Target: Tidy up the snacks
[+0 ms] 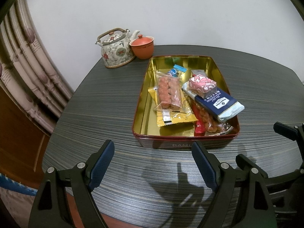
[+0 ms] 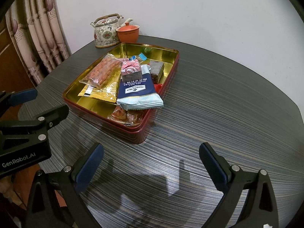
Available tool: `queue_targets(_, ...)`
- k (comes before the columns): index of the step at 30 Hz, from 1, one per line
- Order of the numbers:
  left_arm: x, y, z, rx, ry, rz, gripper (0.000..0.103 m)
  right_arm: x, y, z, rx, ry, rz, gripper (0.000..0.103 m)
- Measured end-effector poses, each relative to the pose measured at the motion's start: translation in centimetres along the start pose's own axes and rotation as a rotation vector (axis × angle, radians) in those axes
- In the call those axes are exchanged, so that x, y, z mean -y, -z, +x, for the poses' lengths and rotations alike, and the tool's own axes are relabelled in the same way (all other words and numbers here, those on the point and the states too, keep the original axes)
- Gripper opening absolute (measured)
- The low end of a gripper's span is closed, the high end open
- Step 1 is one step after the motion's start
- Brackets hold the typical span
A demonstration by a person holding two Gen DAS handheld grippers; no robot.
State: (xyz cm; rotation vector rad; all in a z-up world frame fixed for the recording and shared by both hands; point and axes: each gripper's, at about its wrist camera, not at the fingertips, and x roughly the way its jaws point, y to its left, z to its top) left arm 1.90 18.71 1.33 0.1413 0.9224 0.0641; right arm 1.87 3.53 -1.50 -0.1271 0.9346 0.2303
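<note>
On the cracker pack (image 2: 135, 90), "SEA SALT SODA CRACKERS"; both grippers' jaws apart, empty.

White wall (image 1: 171, 9), patterned curtain (image 1: 28, 60), striped table (image 1: 104, 114)

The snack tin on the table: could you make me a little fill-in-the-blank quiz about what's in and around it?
1. The pink-patterned packet rests on top of the dark ____ cracker pack.
2. Beside the floral teapot stands a lidded cup coloured ____.
3. The tin is ____ inside.
4. Both the left gripper and right gripper are ____.

Missing words: blue; orange; gold; open
</note>
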Motion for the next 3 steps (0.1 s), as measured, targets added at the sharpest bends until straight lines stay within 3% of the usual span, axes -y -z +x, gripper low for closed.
queue_targets(3,-0.02,0.01,-0.04,-0.001,-0.002,0.002,0.084,0.04,-0.06,0.03,-0.002,-0.001,-0.002,0.100)
